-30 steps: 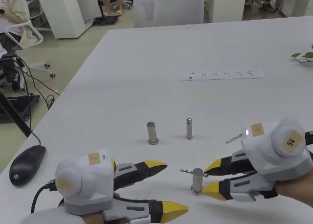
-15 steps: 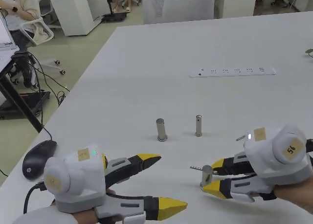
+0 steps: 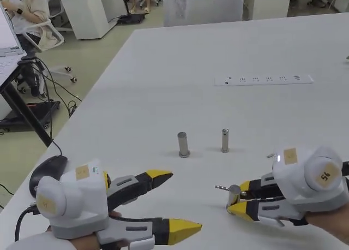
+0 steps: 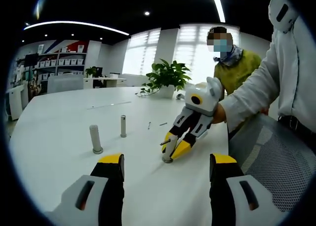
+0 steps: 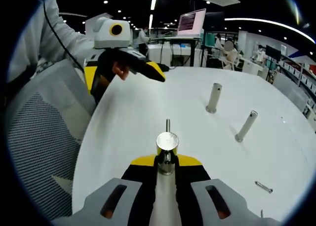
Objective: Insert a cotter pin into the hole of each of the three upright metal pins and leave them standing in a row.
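Two bare metal pins (image 3: 183, 144) (image 3: 225, 140) stand upright side by side mid-table. Nearer me, a third pin (image 3: 234, 194) has a cotter pin (image 3: 221, 188) sticking out sideways near its top. My right gripper (image 3: 235, 198) is shut on this third pin; in the right gripper view the pin (image 5: 167, 143) sits between the closed jaws, and the cotter pin (image 5: 168, 125) points away. My left gripper (image 3: 173, 202) hovers open and empty at the lower left. In the left gripper view the right gripper (image 4: 190, 125) holds the pin (image 4: 168, 154) straight ahead.
A loose cotter pin (image 3: 270, 155) lies to the right of the standing pins, and it also appears in the right gripper view (image 5: 263, 187). A white power strip (image 3: 270, 79) lies further back. A black mouse (image 3: 46, 173) rests at the table's left edge. A person (image 4: 232, 63) stands behind the right gripper.
The right gripper's jaws, which stood apart on either side of the near pin, have closed on it. The head camera has shifted; the left gripper stays open.
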`<state>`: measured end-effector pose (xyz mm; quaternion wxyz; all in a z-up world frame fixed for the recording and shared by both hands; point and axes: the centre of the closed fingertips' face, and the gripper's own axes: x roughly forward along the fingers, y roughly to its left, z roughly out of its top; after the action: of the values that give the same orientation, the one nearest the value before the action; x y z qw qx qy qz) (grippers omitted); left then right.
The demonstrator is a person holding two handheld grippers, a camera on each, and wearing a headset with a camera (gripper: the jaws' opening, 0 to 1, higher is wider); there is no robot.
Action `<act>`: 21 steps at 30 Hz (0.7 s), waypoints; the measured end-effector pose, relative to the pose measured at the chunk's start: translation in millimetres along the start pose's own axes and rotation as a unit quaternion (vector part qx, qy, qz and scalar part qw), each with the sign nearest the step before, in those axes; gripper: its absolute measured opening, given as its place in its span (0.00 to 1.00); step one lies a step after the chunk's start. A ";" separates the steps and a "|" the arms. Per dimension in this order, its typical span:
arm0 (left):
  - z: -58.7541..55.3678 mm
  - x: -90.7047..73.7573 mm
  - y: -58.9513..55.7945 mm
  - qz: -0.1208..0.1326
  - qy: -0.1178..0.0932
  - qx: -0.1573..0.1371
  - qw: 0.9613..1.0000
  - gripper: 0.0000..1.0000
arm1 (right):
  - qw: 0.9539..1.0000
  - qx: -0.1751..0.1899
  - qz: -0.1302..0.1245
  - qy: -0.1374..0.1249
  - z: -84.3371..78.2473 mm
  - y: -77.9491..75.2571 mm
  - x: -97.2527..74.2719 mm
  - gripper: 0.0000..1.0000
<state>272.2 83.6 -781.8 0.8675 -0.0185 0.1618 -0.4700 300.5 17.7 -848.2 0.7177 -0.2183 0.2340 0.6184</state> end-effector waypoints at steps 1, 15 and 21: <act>0.3 -0.1 -0.4 0.000 0.000 0.000 1.000 0.70 | 1.000 -0.002 0.001 -0.001 0.3 0.0 0.1 0.14; 2.5 -5.7 0.4 0.008 -0.003 -0.003 1.000 0.70 | 1.000 -0.019 0.022 -0.004 3.8 1.4 2.8 0.12; 4.5 -7.7 0.7 0.011 -0.006 -0.003 1.000 0.70 | 0.999 -0.026 0.027 -0.006 11.2 0.1 9.5 0.11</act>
<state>270.2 89.7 -775.7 0.8736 -0.0220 0.1581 -0.4597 302.3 31.9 -845.1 0.6961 -0.2269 0.2195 0.6449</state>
